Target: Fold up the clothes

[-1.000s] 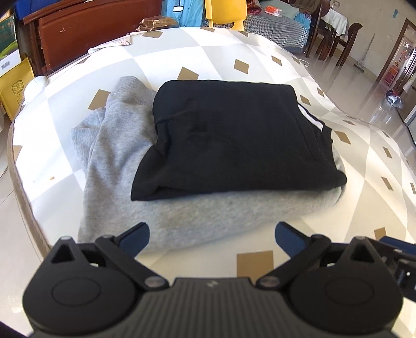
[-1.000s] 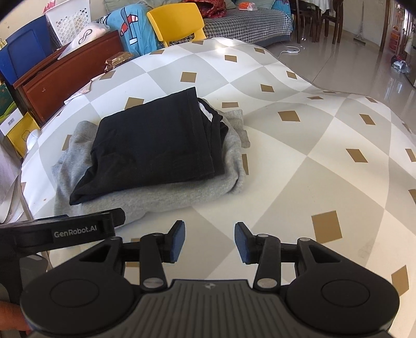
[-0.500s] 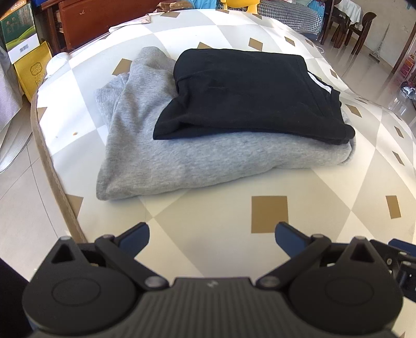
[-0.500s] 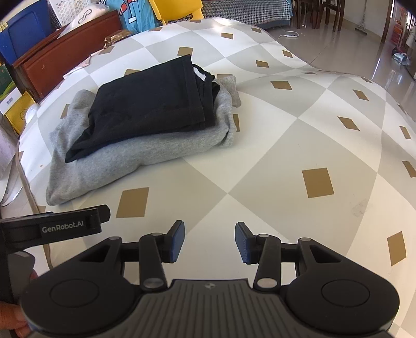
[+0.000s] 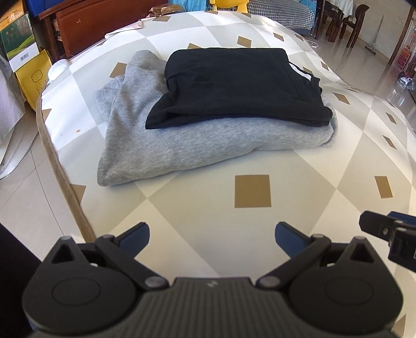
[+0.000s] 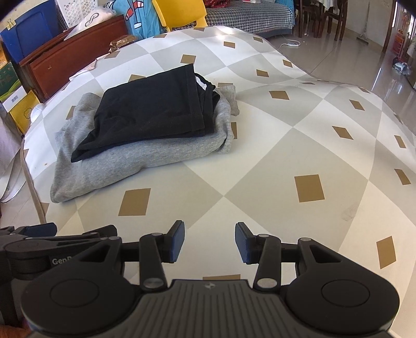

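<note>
Lying near the left edge of the table [image 5: 306,166], the folded black garment [image 5: 234,85] rests on top of the folded grey garment [image 5: 197,145], and the two make one neat stack. The grey piece is bigger, so it shows on the near side and on the left side of the black one. At the right end of the black piece a small white strip is visible between its layers. From the right wrist view the same stack sits in the upper left part, black garment [image 6: 153,111] above grey garment [image 6: 135,163].

The left gripper [image 5: 212,235] hangs over the bare table, on the near side of the stack and apart from it. Its blue fingers [image 5: 135,235] are spread wide and nothing is between them. The right gripper [image 6: 210,243] is also over the bare table [image 6: 286,145], more to the right, well apart from the clothes. Its fingers [image 6: 178,243] stand partly apart, released, with only the table cover seen in the gap.

The table cover has white and grey diamonds with small brown squares. Behind the table stand a brown wooden cabinet [image 5: 104,28] and a yellow chair [image 6: 179,13]
</note>
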Demonstrator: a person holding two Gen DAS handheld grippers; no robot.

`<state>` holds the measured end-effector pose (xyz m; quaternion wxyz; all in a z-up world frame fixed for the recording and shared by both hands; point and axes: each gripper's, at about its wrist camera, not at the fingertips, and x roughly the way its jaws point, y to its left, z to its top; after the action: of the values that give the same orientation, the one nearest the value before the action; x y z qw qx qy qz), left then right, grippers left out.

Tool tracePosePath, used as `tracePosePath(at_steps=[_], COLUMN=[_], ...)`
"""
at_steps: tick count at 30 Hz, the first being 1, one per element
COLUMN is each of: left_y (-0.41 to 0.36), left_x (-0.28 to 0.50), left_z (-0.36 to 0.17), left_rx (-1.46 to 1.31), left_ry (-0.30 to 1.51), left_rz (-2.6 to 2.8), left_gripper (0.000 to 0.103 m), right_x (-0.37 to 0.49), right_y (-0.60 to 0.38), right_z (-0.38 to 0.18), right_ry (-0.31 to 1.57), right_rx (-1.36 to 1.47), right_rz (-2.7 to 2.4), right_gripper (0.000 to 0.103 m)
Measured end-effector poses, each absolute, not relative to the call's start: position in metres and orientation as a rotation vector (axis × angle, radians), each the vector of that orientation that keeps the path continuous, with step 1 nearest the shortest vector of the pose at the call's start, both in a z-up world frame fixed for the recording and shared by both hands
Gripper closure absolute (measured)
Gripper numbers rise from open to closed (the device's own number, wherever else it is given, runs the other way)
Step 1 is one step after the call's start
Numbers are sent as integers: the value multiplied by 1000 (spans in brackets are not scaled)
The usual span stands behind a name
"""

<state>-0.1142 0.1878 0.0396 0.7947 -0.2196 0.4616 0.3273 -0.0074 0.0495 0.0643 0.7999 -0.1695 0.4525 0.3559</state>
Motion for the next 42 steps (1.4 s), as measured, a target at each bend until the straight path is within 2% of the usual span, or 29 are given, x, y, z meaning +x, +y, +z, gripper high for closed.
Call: tracePosePath(at_steps=[20,42], left_y=[145,106], left_x=[-119,-115], left_z=[89,96], left_rx=[-319,-243], left_ry=[939,952], left_rz=[716,653], left_gripper=[0,0], right_x=[-8,-5], right_y=[27,0], right_z=[94,104], right_ry=[936,932], right_rx=[-303,-277], right_rz=[775,737], right_gripper=[61,61])
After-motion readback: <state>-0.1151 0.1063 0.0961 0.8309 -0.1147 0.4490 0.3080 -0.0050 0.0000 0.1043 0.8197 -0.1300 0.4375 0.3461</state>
